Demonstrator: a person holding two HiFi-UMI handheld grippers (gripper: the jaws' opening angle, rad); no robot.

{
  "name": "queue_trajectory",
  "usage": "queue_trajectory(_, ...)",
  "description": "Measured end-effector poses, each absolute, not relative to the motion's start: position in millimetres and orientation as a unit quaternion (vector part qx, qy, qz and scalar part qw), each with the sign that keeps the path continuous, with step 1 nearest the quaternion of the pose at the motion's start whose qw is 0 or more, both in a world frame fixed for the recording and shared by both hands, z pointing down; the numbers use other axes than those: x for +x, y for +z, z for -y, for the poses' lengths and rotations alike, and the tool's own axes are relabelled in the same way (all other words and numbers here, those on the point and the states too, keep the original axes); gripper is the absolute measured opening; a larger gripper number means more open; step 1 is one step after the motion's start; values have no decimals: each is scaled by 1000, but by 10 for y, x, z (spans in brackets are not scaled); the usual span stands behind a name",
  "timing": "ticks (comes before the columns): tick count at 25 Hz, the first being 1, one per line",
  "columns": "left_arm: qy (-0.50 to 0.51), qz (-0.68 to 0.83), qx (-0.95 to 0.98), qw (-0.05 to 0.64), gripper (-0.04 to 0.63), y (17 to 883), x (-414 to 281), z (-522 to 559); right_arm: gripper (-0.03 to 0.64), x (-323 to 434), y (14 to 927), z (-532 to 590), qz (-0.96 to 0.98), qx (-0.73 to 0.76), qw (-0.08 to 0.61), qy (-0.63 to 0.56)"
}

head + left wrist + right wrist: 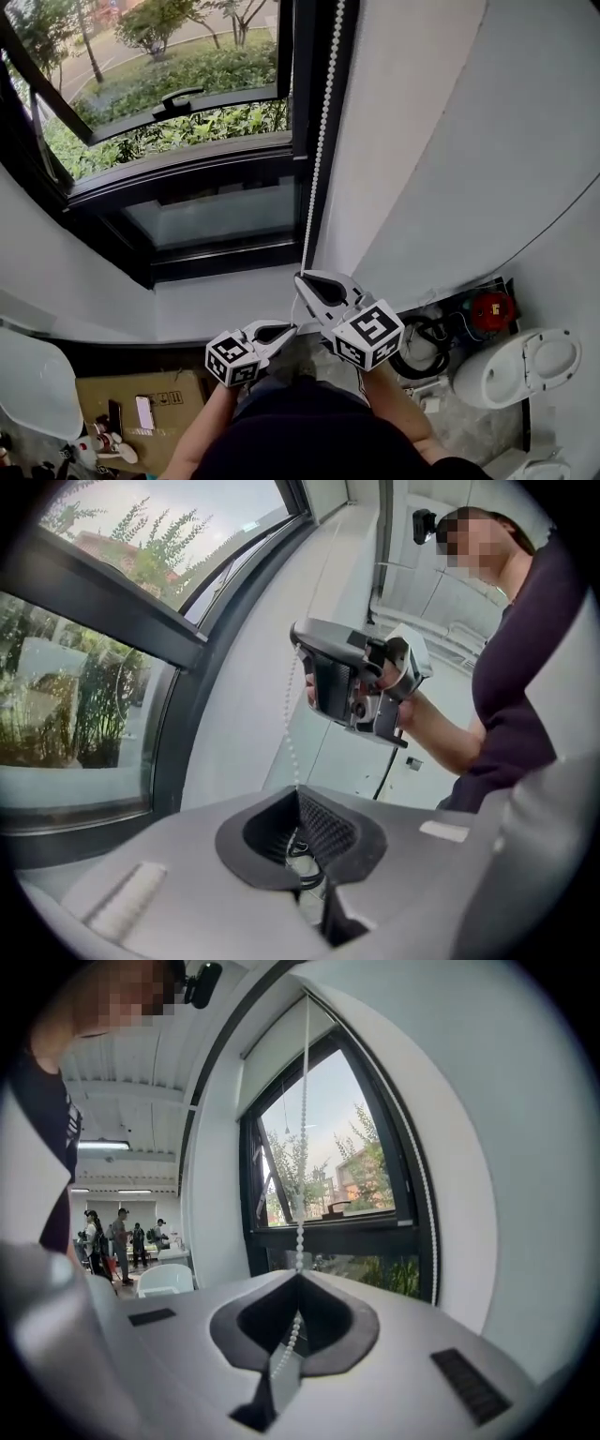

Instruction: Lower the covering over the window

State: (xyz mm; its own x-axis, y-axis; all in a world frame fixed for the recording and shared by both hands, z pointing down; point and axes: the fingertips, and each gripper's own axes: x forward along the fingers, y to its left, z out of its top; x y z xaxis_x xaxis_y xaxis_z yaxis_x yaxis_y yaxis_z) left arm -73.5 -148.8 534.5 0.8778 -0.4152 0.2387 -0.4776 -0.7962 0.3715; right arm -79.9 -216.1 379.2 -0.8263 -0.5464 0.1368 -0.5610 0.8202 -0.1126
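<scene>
A white bead chain (pixel 322 122) hangs beside the black-framed window (pixel 187 178). In the head view my right gripper (pixel 302 277) is shut on the chain below the window frame. My left gripper (pixel 292 327) is shut on the same chain a little lower. In the left gripper view the bead chain (pixel 291 733) runs taut from the right gripper (pixel 300 637) down into my left gripper (pixel 298 794). In the right gripper view the bead chain (pixel 303 1129) drops from above into my right gripper (pixel 300 1277). A second strand (pixel 424 1194) hangs along the frame. No blind covers the glass.
The window's upper sash (pixel 178 97) is tilted open outward. A white wall (pixel 422 141) curves along the right. Below on the floor are a toilet (pixel 525 361), a red object (pixel 492 310), a cardboard box (pixel 141 403) and a white chair (pixel 33 380). People (pixel 117 1232) stand far off indoors.
</scene>
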Motion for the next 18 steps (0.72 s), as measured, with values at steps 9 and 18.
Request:
queue_trajectory(9, 74, 202, 947, 239, 12, 5457, -932, 1221, 12, -943, 4312, 2009, 937, 314, 69, 134)
queue_trajectory(18, 82, 179, 954, 225, 12, 5565, -1043, 1135, 12, -1008, 4612, 1896, 925, 340, 94, 144)
